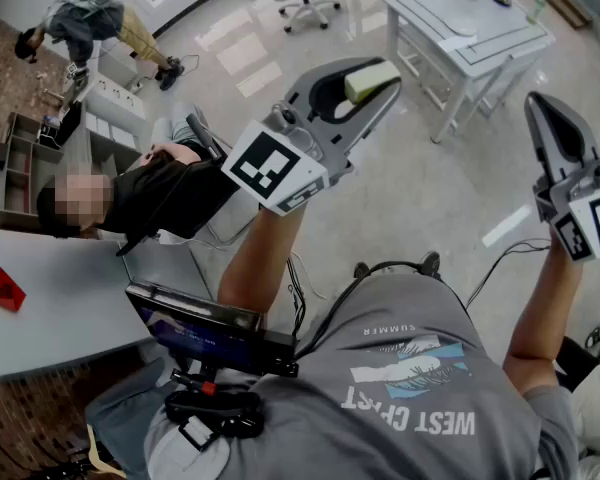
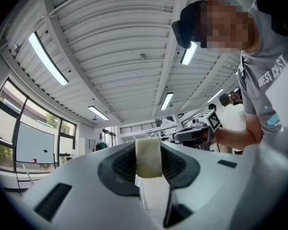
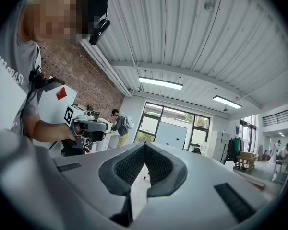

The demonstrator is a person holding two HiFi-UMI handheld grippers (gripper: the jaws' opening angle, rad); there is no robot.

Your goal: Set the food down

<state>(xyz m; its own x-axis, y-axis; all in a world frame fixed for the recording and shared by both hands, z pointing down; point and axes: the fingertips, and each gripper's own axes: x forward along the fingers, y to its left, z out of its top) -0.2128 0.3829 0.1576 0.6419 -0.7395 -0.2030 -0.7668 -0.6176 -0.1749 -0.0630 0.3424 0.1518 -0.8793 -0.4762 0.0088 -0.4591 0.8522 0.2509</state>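
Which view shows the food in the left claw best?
The left gripper view: the pale food block sits centred, pinched in the left claw. The head view shows it smaller at the claw's tip; the right gripper view, only a distant speck.

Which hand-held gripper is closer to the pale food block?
Left. The left hand-held gripper has the pale food block clamped between its jaws; the right hand-held gripper is held off to the side, apart from it, jaws together and empty.

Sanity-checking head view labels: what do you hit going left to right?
Red object on the grey table → left tool holding the food → white table → right tool.
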